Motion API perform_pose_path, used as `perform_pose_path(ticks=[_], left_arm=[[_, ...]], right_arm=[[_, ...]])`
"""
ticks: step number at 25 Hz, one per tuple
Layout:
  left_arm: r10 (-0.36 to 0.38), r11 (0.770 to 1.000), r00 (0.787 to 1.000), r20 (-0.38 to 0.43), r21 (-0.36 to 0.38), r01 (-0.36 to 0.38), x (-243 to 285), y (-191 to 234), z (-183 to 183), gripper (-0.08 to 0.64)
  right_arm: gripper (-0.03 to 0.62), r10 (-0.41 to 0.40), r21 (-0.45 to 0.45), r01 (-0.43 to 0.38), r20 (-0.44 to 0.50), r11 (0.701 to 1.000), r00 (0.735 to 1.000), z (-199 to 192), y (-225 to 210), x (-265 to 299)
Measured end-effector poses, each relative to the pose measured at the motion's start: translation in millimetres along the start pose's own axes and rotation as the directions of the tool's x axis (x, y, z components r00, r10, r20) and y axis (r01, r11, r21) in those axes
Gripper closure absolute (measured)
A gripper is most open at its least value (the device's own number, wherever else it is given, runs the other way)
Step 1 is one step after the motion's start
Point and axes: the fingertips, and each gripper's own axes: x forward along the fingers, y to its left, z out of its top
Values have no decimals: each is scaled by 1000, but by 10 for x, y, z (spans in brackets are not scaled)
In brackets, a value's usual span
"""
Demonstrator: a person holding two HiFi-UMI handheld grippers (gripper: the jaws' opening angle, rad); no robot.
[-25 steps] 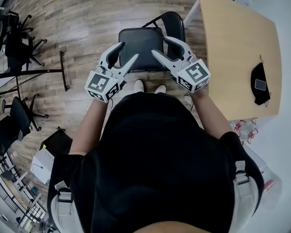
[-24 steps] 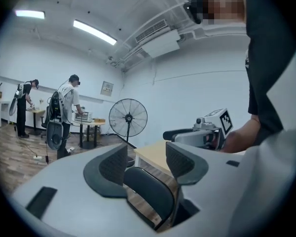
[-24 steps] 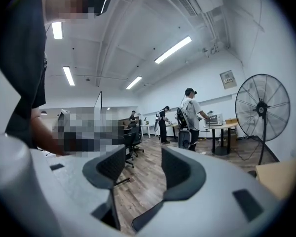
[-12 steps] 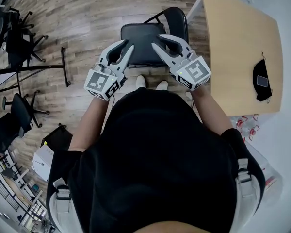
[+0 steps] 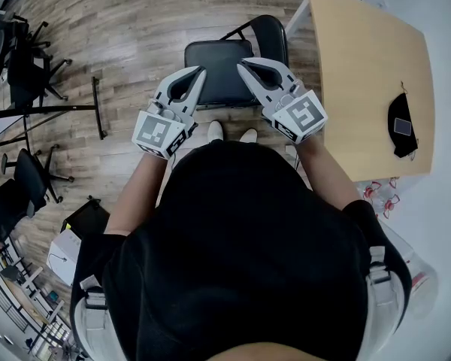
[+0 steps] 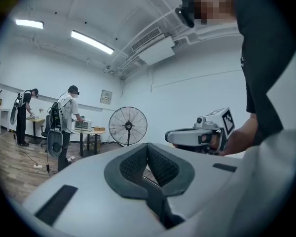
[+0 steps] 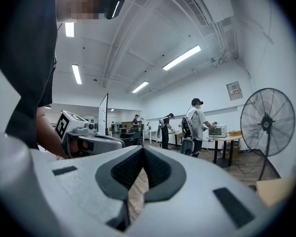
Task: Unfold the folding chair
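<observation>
Head view, left gripper: you hold it over the near left part of the seat, its jaws pressed together.
Head view, right gripper: it sits over the seat's near right part, its jaws also pressed together, tips angled toward the left gripper's.
Head view, folding chair: it stands on the wooden floor just beyond your shoes, beside the table. Its seat lies level and its backrest rises at the far right side, toward the table's left edge.
Left gripper view, left gripper: its jaws have just been closing; the dark pads meet at the tips with nothing between them. It points level into the room, toward a fan; your right gripper shows at the right.
Right gripper view, right gripper: its jaws have just been closing; the pads touch at the tips and pinch nothing. Your left gripper shows at the left, the fan at the right.
</observation>
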Motion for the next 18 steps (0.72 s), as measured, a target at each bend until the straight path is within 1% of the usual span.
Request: perform_pose_path(ticks=[6,11,18], left_arm=[[-22,1000,1000,2,21,22,70,-57,40,566],[-33,999,999,-3,10,33,112,-94,37,566],[-37,999,999,-8,-9,37,143,-110,15,566]], right_arm=[[591,-19,-7,19,-4,1000,1000,17,-32,-46],[591,-40,6,40,-3,999,999,4,-61,-81],[591,-47,15,47,-7,999,999,-14,-58,-104]])
